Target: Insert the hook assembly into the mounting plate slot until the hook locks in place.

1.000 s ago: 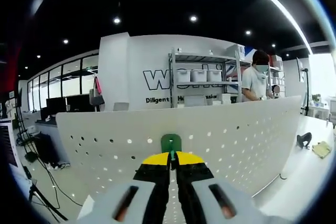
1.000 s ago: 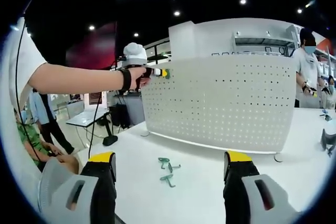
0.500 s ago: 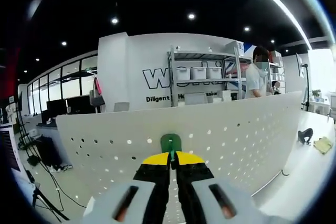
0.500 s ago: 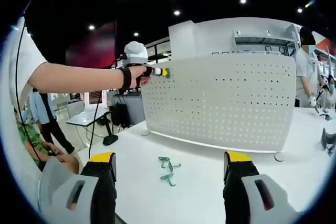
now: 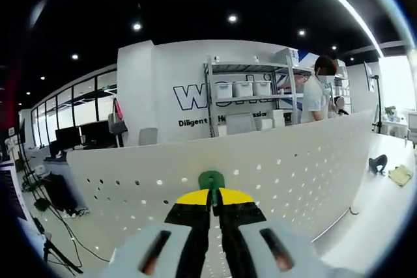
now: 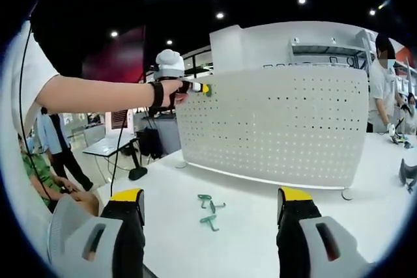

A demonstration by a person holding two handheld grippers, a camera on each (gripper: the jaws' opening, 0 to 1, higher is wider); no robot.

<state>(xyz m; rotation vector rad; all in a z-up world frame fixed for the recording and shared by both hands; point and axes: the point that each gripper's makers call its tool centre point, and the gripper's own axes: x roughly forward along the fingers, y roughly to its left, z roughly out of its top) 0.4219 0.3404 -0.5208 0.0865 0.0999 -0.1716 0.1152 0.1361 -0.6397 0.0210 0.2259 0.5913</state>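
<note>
White tabletop [image 6: 260, 213] runs under your right tongs [image 6: 212, 216], and on it stands the perforated white mounting plate [image 6: 273, 128], upright, with a dark ceiling and spot lights overhead. Behind the plate, in the left gripper view, you can see a metal shelf unit [image 5: 251, 96] with white bins and a person [image 5: 320, 96] standing beside it.

Your left tongs [image 5: 212, 194] are closed on a green hook [image 5: 212, 180]; the yellow tips pinch it, and its rounded green head shows just past them against the plate's top edge. In the right gripper view the same left tongs [image 6: 203, 88] are held by your hand [image 6: 171, 92] at the plate's upper left corner, with the green piece touching or just beside the edge; you cannot tell from either view whether it sits in a slot.

Your right tongs stand wide open and hold nothing, their yellow-tipped jaws well apart above the tabletop. Between them, on the tabletop in front of the plate, lie spare green hooks [image 6: 208, 211], loose and close together. At the far right edge of that view a dark object [image 6: 408, 174] rests on the tabletop.
</note>
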